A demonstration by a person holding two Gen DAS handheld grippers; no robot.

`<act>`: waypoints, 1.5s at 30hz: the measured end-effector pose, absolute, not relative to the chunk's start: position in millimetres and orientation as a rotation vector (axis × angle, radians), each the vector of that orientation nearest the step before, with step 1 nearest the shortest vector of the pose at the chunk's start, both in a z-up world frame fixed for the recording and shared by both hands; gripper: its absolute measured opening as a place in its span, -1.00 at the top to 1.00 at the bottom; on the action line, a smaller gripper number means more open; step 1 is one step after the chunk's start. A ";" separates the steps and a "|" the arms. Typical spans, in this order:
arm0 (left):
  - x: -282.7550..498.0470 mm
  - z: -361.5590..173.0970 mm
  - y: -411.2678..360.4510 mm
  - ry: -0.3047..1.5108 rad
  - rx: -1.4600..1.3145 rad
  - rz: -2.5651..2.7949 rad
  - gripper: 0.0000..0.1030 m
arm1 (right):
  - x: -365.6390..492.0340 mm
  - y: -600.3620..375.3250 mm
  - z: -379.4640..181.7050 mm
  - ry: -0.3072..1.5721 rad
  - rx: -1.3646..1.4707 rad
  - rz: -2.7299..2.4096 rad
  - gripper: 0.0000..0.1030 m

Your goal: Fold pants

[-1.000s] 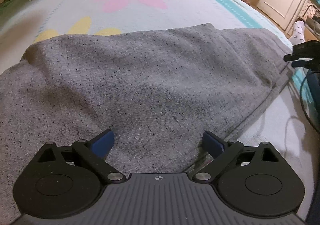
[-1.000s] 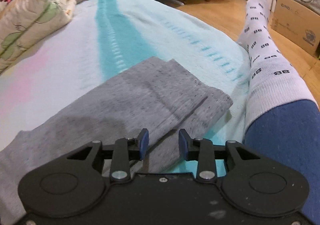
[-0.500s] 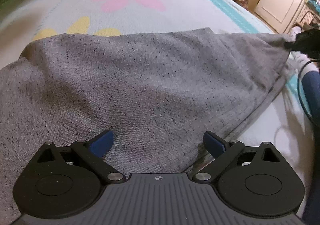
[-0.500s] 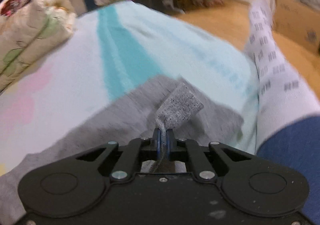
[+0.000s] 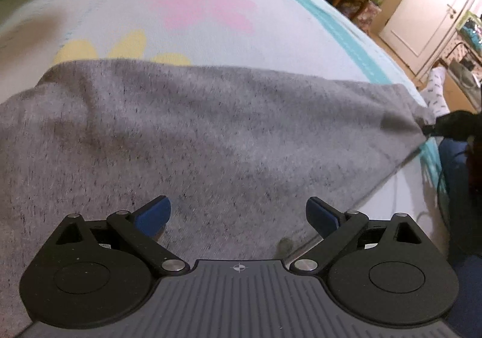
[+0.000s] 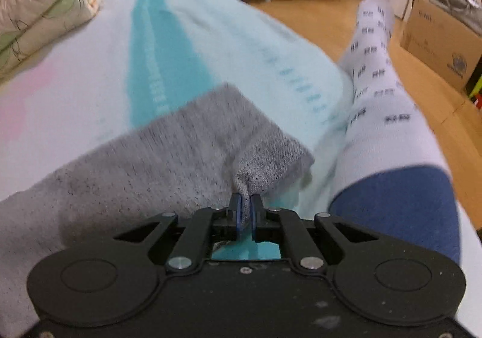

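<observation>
Grey speckled pants [image 5: 211, 133] lie spread across the bed. My left gripper [image 5: 238, 214] hovers just above their near part, open wide, with nothing between its blue pads. My right gripper [image 6: 246, 211] is shut on the corner of the pants' leg end [image 6: 265, 157], which bunches up from the jaws and is lifted off the sheet. In the left wrist view the right gripper [image 5: 433, 127] shows at the far right, pulling that corner taut.
The bed sheet [image 5: 195, 7] has pink and yellow flowers and a teal stripe [image 6: 150, 46]. Folded bedding [image 6: 39, 7] lies at the head. A person's leg in a patterned white sock [image 6: 382, 91] rests along the bed's right edge. A cardboard box [image 6: 442, 37] stands on the floor.
My right gripper closed on the corner of the pants' leg end and lifted it, drawing the fabric taut. The left gripper stayed open and shifted slightly over the pants.
</observation>
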State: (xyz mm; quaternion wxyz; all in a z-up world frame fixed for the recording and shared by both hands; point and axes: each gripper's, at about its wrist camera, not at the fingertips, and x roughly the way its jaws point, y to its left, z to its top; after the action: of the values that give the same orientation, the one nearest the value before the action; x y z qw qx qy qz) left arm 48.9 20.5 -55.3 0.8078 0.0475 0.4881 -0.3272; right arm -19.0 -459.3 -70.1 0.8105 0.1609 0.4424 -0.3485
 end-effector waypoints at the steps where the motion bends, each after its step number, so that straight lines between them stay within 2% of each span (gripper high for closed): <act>1: 49.6 -59.8 21.2 1.078 0.110 -0.698 -0.89 | -16.5 -458.1 -69.5 0.957 0.324 -0.748 0.81; 3: 44.2 -61.7 21.7 1.085 0.142 -0.709 -0.89 | -16.6 -460.5 -69.3 0.966 0.327 -0.755 0.72; 5: 40.2 -60.6 19.7 1.085 0.188 -0.725 -0.89 | -21.6 -462.8 -63.5 0.940 0.344 -0.776 0.49; 13: 50.9 -49.7 18.4 1.075 0.096 -0.727 -0.89 | -10.6 -456.5 -29.0 0.804 0.216 -0.649 0.40; 25: 51.6 -60.4 6.9 1.095 0.165 -0.729 -0.89 | 77.1 -376.8 -68.2 0.857 -0.090 -0.068 0.42; 31: 56.2 -58.6 15.6 1.103 0.083 -0.722 -0.90 | 96.4 -368.0 -85.3 0.931 -0.181 0.104 0.26; 34: 55.0 -57.8 20.4 1.102 0.063 -0.730 -0.90 | 100.2 -359.0 -96.2 0.912 -0.335 0.088 0.44; 35: 54.8 -56.9 21.3 1.103 0.062 -0.733 -0.90 | 105.8 -362.3 -96.3 0.912 -0.320 0.050 0.65; 36: 54.8 -56.9 22.0 1.105 0.061 -0.734 -0.90 | 111.6 -366.2 -96.8 0.913 -0.306 0.002 0.99; 40: 48.1 -54.5 29.3 1.112 0.051 -0.741 -0.90 | 123.7 -384.2 -98.1 0.912 -0.245 -0.106 0.99; 45: 42.3 -53.8 35.2 1.112 0.036 -0.739 -0.90 | 93.8 -361.3 -69.9 0.788 -0.167 0.044 0.91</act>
State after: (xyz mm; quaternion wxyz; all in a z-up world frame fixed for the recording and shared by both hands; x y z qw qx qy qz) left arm 42.3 35.2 -53.8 0.7851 0.0168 0.5157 -0.3426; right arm 93.8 -361.3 -69.9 0.9198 -0.0811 0.3832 0.0215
